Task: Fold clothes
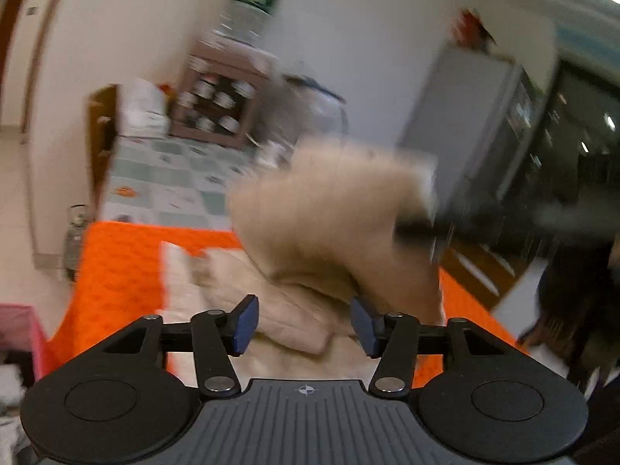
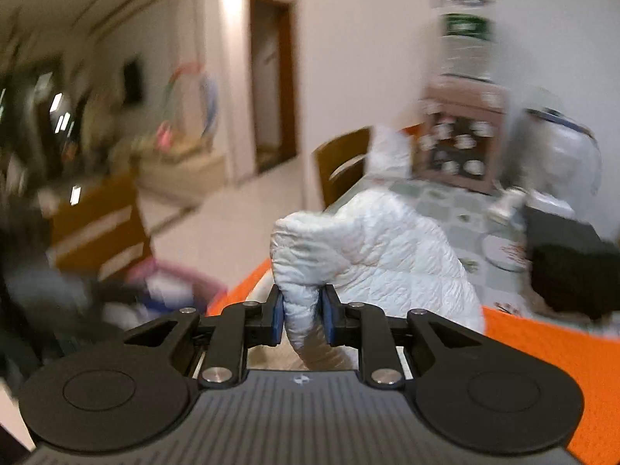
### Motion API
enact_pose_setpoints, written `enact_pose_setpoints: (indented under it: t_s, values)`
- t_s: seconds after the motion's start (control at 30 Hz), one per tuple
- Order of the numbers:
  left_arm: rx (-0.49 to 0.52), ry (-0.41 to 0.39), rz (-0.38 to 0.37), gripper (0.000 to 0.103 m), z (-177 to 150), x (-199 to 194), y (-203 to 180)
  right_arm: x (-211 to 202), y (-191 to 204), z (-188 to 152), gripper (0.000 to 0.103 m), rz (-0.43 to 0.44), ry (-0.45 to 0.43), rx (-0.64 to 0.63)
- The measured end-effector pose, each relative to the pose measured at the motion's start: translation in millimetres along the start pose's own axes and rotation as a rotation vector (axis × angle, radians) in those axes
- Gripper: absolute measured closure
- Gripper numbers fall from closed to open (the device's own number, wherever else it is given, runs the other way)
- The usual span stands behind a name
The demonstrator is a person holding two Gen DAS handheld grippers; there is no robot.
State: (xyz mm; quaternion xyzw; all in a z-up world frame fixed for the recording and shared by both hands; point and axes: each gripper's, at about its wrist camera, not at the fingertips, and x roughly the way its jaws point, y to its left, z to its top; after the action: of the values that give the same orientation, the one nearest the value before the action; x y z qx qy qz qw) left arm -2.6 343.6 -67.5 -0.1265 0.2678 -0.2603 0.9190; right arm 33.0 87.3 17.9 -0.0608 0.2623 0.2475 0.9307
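A beige padded jacket (image 1: 310, 255) with a white quilted lining lies on an orange cloth (image 1: 116, 271) on the table. My left gripper (image 1: 304, 325) is open just above the jacket, with nothing between its blue pads (image 1: 246, 325). Part of the jacket is lifted in the air at the middle of the left wrist view, blurred, held by the other gripper (image 1: 418, 228). In the right wrist view my right gripper (image 2: 302, 316) is shut on a bunched fold of the white quilted lining (image 2: 368, 248).
Beyond the orange cloth the table has a green-checked cover (image 1: 166, 178), a brown shelf of cups (image 1: 217, 104), a plate (image 2: 503, 252) and a black box (image 2: 569, 267). Wooden chairs (image 2: 341, 162) stand at the table's sides. A pink basket (image 2: 174, 283) sits on the floor.
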Motion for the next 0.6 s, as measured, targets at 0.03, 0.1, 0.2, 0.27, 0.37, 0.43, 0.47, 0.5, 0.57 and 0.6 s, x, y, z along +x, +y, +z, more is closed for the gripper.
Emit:
enact_pose_setpoints:
  t_s: [0.03, 0.1, 0.2, 0.27, 0.37, 0.43, 0.47, 0.5, 0.57, 0.6]
  values:
    - [-0.012, -0.022, 0.013, 0.044, 3, -8, 5, 5, 8, -3, 0.080, 0.005, 0.021, -0.035]
    - [-0.033, -0.061, 0.033, 0.042, 10, -24, 14, 13, 23, -10, 0.080, 0.015, 0.060, -0.103]
    - [-0.031, -0.081, 0.036, 0.040, 20, -33, 17, 26, 46, -21, 0.079, 0.030, 0.118, -0.205]
    - [-0.018, -0.073, 0.020, 0.038, 26, -30, 16, 35, 61, -28, 0.079, 0.040, 0.157, -0.273]
    - [-0.026, -0.031, -0.022, 0.036, 30, -7, 14, 48, 84, -38, 0.078, 0.055, 0.216, -0.376]
    - [-0.034, 0.002, -0.042, 0.036, 31, 18, 13, 55, 89, -42, 0.078, 0.063, 0.238, -0.411]
    - [-0.037, 0.022, -0.050, 0.035, 31, 29, 13, 58, 86, -42, 0.077, 0.066, 0.238, -0.409]
    - [-0.034, 0.045, -0.053, 0.034, 30, 40, 12, 57, 84, -42, 0.077, 0.068, 0.234, -0.404]
    - [-0.020, 0.087, -0.023, 0.031, 27, 63, 9, 56, 79, -41, 0.076, 0.072, 0.225, -0.393]
    - [-0.022, 0.103, -0.006, 0.029, 25, 70, 10, 55, 76, -41, 0.076, 0.075, 0.220, -0.387]
